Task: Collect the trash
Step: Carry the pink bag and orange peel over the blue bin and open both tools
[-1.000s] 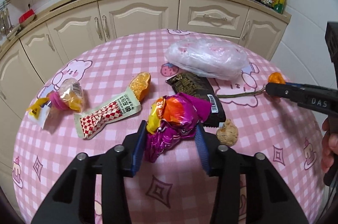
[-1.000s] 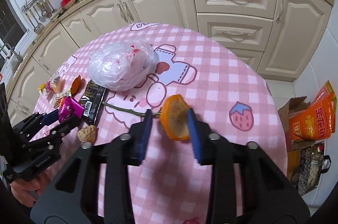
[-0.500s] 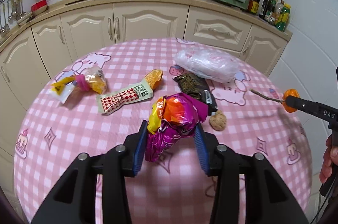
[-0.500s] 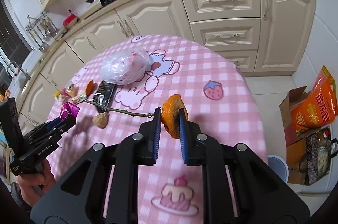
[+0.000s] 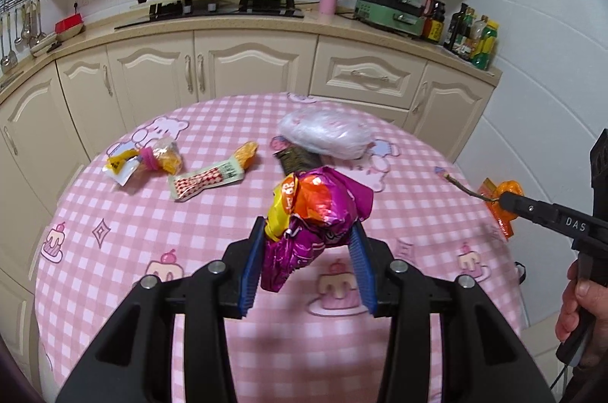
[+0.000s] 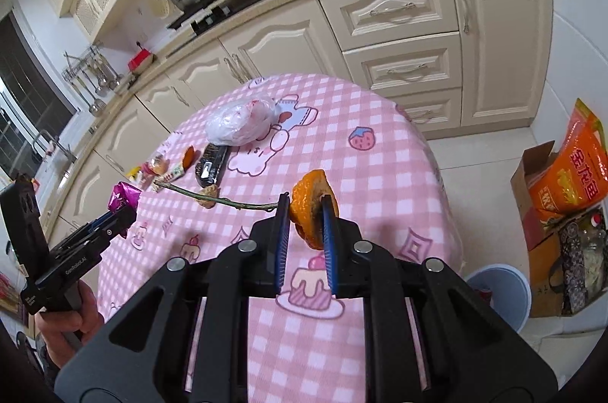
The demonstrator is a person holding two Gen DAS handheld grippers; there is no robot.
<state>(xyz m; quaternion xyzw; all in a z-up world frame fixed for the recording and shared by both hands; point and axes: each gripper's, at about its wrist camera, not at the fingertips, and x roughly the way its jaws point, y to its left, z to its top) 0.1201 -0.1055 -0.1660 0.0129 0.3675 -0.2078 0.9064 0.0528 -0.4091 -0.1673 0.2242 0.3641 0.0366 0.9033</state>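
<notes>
Two tongs | left tongs point(image 5: 307, 243) clamp foil wrapper point(image 5: 315, 209) | right tongs point(image 6: 306, 228) pinch orange peel point(image 6: 309, 201)

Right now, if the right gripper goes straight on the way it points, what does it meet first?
Probably the pink checked tablecloth, on a bare patch near its floor-side edge. The right gripper, shut on the orange peel, points down at it; depth is uncertain.
</notes>
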